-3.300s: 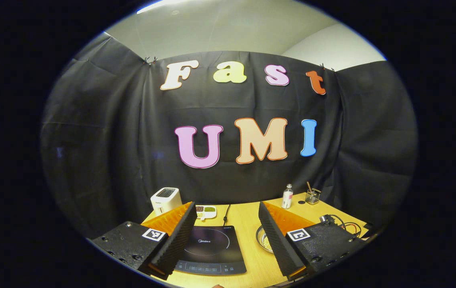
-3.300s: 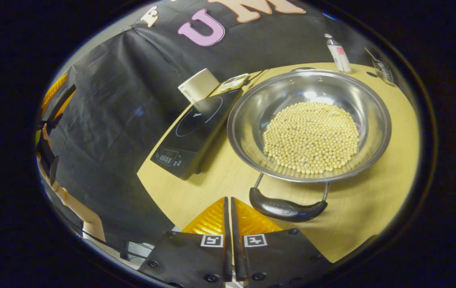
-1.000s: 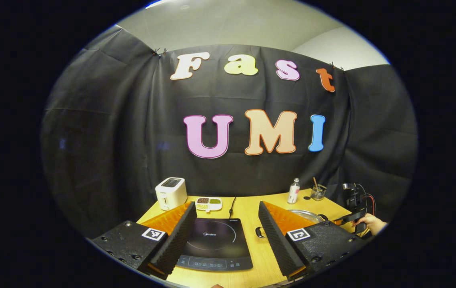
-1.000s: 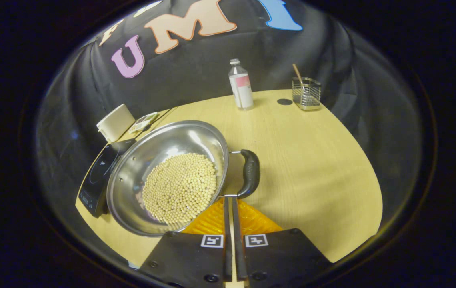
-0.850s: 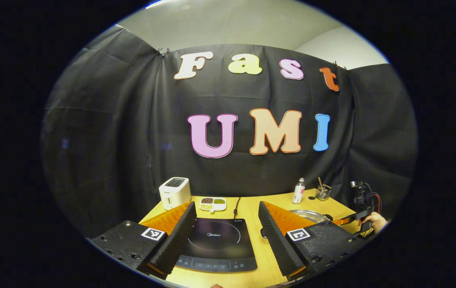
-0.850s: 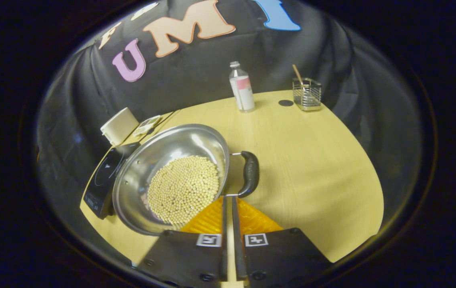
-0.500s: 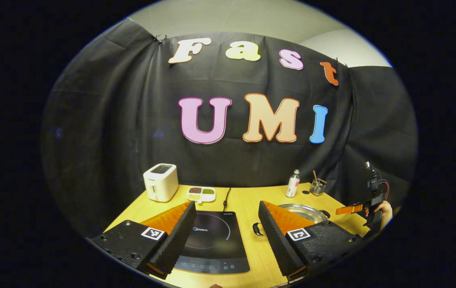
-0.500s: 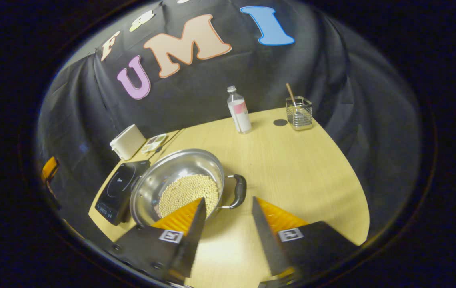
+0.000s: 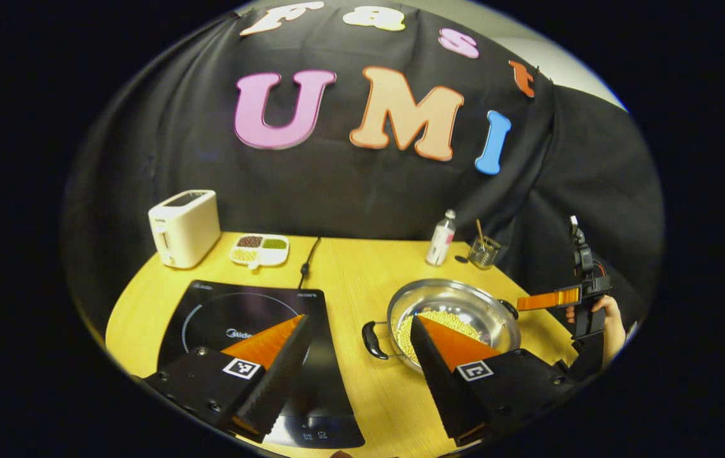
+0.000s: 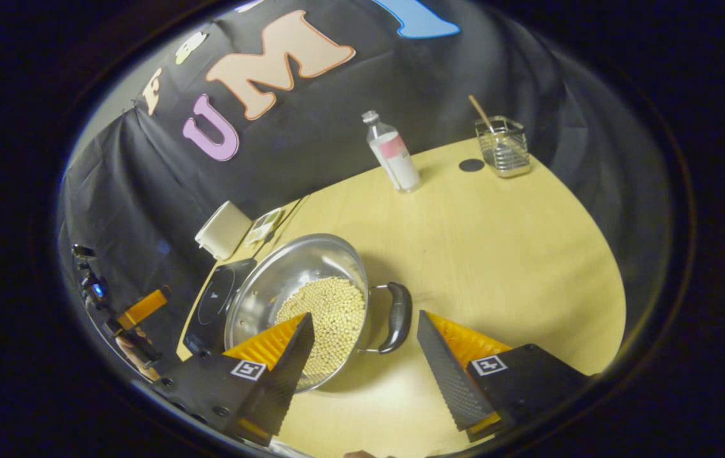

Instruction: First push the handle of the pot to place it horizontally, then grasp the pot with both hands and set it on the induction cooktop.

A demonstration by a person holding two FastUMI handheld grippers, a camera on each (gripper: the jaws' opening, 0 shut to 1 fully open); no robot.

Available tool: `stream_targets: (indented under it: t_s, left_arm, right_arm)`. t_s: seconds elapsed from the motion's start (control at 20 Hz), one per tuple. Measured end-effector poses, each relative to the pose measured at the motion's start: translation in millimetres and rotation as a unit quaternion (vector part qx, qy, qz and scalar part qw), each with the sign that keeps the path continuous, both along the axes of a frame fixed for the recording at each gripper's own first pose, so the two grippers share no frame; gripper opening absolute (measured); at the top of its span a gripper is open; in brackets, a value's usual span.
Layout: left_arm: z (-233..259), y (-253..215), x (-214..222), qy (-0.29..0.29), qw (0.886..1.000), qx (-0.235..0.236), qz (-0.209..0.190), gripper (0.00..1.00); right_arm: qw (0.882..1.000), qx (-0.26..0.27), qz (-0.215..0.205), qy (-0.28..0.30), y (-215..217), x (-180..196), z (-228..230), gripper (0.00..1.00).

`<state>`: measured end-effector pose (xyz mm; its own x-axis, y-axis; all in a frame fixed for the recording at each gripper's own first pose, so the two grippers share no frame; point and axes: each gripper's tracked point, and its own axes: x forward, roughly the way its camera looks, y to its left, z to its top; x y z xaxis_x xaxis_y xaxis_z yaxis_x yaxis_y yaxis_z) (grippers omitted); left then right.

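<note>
A steel pot point(image 9: 464, 294) holding pale beans point(image 9: 442, 317) stands on the wooden table, to the right of the black induction cooktop point(image 9: 235, 315). One black pot handle point(image 9: 372, 339) points toward the cooktop. My left gripper point(image 9: 359, 321) hovers open above the cooktop's right edge and that handle. In the right gripper view the pot point(image 10: 286, 273) sits ahead and left, its other handle point(image 10: 397, 317) lying between the fingers of my open right gripper point(image 10: 365, 318), apart from both. The right gripper point(image 9: 550, 299) also shows beyond the pot, held by a hand point(image 9: 604, 312).
At the back of the table stand a white toaster point(image 9: 184, 226), a divided dish of grains point(image 9: 261, 249), a bottle point(image 9: 441, 238) and a small holder with a stick point(image 9: 482, 251). The cooktop's cord point(image 9: 308, 261) runs to the back. Bare table point(image 10: 496, 242) lies right of the pot.
My right gripper went from shut beside the handle to open and drew back. The left gripper tipped down over the table. The pot turned earlier, so its handles lie sideways.
</note>
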<state>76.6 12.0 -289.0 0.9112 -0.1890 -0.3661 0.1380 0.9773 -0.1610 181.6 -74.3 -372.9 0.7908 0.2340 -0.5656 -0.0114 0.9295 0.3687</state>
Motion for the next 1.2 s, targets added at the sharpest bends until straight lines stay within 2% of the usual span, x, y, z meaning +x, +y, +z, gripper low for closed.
stream_targets:
  t_s: [0.05,0.1,0.25,0.3,0.35,0.5,0.6,0.65,0.9,0.95,1.0,1.05,1.1,1.15,1.2]
  left_arm:
    - [-11.2,-5.7,7.8,0.017,1.000,-0.012,-0.010,0.95]
    - [-21.2,-10.4,12.5,0.036,0.999,-0.026,-0.018,0.96]
    - [-47.5,-22.5,25.0,0.079,0.995,-0.055,-0.036,0.95]
    - [-54.9,-25.2,28.9,0.091,0.993,-0.059,-0.039,0.95]
    - [-61.8,-27.7,32.2,0.104,0.992,-0.063,-0.043,0.95]
    - [-74.2,-36.5,41.2,0.125,0.988,-0.082,-0.043,0.96]
    - [-79.3,-40.5,43.0,0.135,0.986,-0.090,-0.047,0.96]
    - [-82.3,-41.9,44.3,0.140,0.985,-0.092,-0.047,0.95]
    - [-95.7,-48.7,50.7,0.162,0.981,-0.097,-0.049,0.96]
    - [-98.8,-51.1,53.5,0.166,0.980,-0.099,-0.049,1.00]
    - [-101.5,-53.2,54.9,0.170,0.979,-0.099,-0.050,0.99]
    - [-104.6,-54.4,56.3,0.176,0.978,-0.098,-0.052,0.90]
    - [-107.7,-55.7,57.5,0.181,0.977,-0.097,-0.052,0.94]
    - [-111.8,-57.3,58.8,0.187,0.976,-0.097,-0.053,0.84]
    - [-115.6,-58.8,60.3,0.193,0.975,-0.096,-0.053,0.84]
  right_arm:
    - [1.000,0.000,-0.003,0.008,-1.6,5.4,-8.3,1.00]
    - [1.000,0.005,-0.001,0.017,-0.6,8.9,-14.5,0.93]
    - [0.999,0.032,0.008,0.037,6.9,10.5,-22.5,0.92]
    - [0.999,0.033,0.010,0.039,7.8,12.6,-24.9,1.00]
    - [0.999,0.032,0.012,0.040,8.9,13.4,-28.0,0.92]
    - [0.998,0.036,0.015,0.042,10.9,13.9,-29.8,0.92]
    - [0.998,0.051,0.016,0.044,13.7,15.3,-31.1,0.88]
    - [0.997,0.060,0.017,0.047,14.4,14.8,-32.4,0.98]
    - [0.996,0.064,0.018,0.058,13.8,14.5,-43.2,0.98]
    - [0.996,0.066,0.018,0.058,14.7,15.0,-44.0,0.98]
    - [0.996,0.068,0.018,0.059,15.8,16.7,-45.0,0.98]
    - [0.996,0.069,0.018,0.062,17.0,17.3,-48.2,0.98]
    - [0.995,0.070,0.018,0.066,18.2,18.2,-51.0,0.93]
    - [0.995,0.073,0.018,0.066,18.8,20.5,-53.6,0.88]
    - [0.995,0.076,0.014,0.070,18.8,26.4,-56.8,0.87]
